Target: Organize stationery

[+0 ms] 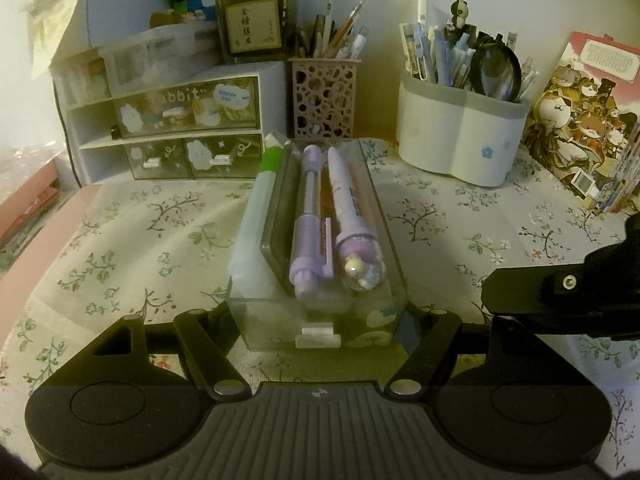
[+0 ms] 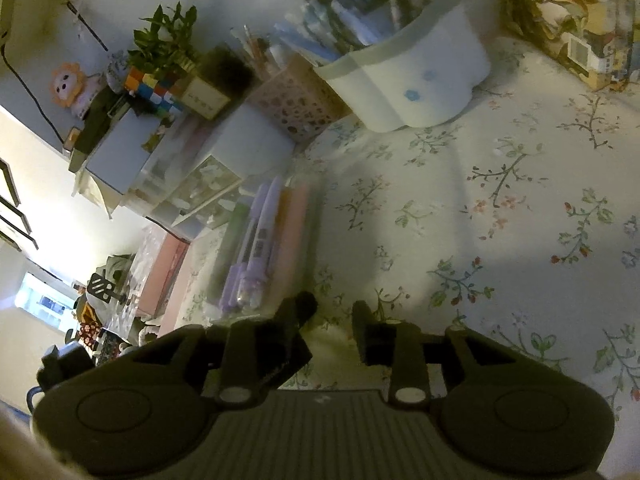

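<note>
Left tool (image 1: 318,320) grips the clear drawer (image 1: 320,316) w/ pens inside, right tool (image 2: 334,320) empty & part open; drawer not put back yet.

Dim, yellowish indoor light throughout. Strong fisheye bending and dark vignetted corners in both views. Left wrist view fairly sharp, with soft shadows on the tablecloth (image 1: 120,240). Right wrist view tilted and blurred, worst at the drawer (image 2: 260,248). Bright glare from a window (image 2: 44,304) at lower left.

A clear drawer (image 1: 320,316), holding purple pens (image 1: 308,216), rests on the floral tablecloth (image 1: 120,248).
</note>
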`<move>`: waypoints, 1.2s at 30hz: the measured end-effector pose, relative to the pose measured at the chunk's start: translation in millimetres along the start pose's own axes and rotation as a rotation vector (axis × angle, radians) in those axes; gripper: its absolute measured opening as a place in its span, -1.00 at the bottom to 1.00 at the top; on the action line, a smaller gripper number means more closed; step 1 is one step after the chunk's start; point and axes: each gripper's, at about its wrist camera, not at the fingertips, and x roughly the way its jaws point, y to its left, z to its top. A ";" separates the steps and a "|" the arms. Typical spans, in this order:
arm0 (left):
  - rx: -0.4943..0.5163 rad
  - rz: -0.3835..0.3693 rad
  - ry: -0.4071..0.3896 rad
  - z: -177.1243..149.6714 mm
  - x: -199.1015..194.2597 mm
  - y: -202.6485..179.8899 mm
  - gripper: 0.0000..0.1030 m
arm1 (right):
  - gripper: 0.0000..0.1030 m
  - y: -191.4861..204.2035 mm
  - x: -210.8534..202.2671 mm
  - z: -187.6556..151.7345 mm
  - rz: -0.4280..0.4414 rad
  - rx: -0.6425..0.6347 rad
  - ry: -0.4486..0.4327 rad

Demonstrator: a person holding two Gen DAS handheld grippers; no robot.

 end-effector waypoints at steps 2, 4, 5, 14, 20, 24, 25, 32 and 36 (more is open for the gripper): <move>0.000 0.000 0.000 0.1 -0.2 0.0 0.41 | -0.31 0.4 -1.0 0.0 -0.002 0.001 -0.001; 0.001 0.000 0.000 0.5 -0.2 0.0 0.41 | -0.31 0.0 -2.7 -0.2 -0.003 0.004 -0.003; 0.001 0.000 0.001 0.8 -0.2 0.0 0.41 | -0.31 -0.3 -3.4 -0.2 -0.004 0.005 -0.004; -0.002 0.002 0.002 -0.3 0.0 -0.1 0.41 | -0.28 -5.8 -9.3 -3.1 -0.008 0.029 -0.014; -0.006 -0.002 0.023 2.3 -1.5 0.4 0.43 | -0.15 -5.7 -8.7 -5.6 0.002 0.053 -0.026; 0.023 0.008 0.010 5.3 -26.5 -6.8 0.84 | 0.14 -4.6 -11.6 -7.6 -0.001 0.042 -0.025; 0.043 0.026 -0.015 6.1 -37.5 -10.1 0.91 | 0.31 -4.3 -13.8 -8.2 -0.007 0.036 -0.032; 0.048 0.110 0.008 12.8 -84.5 -12.8 0.90 | 0.47 5.7 -30.6 -12.8 -0.008 0.001 -0.053; 0.040 0.116 0.002 13.4 -107.3 -13.1 0.90 | 0.49 18.3 -42.2 -18.2 -0.011 -0.067 -0.053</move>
